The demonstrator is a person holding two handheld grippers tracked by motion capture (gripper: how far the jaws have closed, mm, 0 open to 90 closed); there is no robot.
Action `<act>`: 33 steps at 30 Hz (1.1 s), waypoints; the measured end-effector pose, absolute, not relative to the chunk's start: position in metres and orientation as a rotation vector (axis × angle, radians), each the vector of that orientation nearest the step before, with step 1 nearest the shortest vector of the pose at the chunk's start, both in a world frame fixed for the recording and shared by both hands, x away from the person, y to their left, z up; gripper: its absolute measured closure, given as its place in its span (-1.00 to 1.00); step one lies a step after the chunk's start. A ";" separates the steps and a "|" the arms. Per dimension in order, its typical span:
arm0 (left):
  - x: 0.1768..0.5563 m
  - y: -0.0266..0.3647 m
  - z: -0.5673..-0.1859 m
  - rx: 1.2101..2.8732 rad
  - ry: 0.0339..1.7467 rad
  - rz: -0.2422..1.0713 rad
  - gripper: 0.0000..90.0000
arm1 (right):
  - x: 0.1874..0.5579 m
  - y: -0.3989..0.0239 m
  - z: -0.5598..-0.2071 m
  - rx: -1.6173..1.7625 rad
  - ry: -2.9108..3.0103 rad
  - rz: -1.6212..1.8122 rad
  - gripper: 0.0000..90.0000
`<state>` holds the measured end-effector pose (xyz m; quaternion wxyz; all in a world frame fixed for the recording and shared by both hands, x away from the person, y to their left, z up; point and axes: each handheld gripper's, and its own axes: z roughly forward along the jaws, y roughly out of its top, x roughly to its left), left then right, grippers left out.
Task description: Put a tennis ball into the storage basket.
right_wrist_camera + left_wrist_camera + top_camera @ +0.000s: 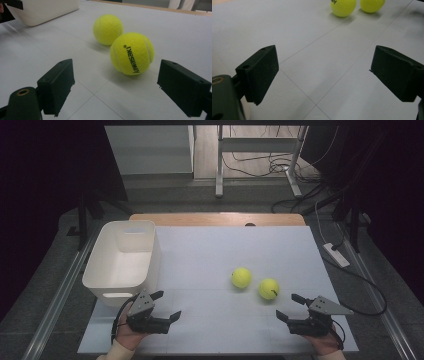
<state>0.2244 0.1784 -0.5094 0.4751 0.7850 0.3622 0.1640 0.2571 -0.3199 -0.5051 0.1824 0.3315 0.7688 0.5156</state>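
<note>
Two yellow tennis balls lie side by side on the white table top [210,255]: one [241,277] toward the middle, the other [268,288] just right of it. My left gripper [167,306] rests near the front left, open, with nothing between its jaws. My right gripper [291,306] sits at the front right, open, a short way in front of the nearer ball. In the right gripper view that ball [132,53], printed "kawasaki", lies just beyond the black jaws, with the other ball [108,29] behind it. Far ahead in the left gripper view are both balls [343,7] [372,5].
A white plastic bin [124,257] stands empty at the table's left edge, just behind my left gripper; its corner [42,11] appears in the right gripper view. A wooden strip [217,218] runs along the far edge. Cables and a power strip [336,254] lie on the floor at the right.
</note>
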 end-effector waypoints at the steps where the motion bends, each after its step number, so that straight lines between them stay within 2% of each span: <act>1: 0.225 0.179 -0.509 1.918 0.887 0.398 -0.80 | 0.257 -0.320 -0.505 0.938 2.167 1.456 -0.70; 33: 0.227 0.166 -0.501 1.935 0.877 0.383 -0.81 | 0.258 -0.319 -0.506 0.937 2.177 1.448 -0.70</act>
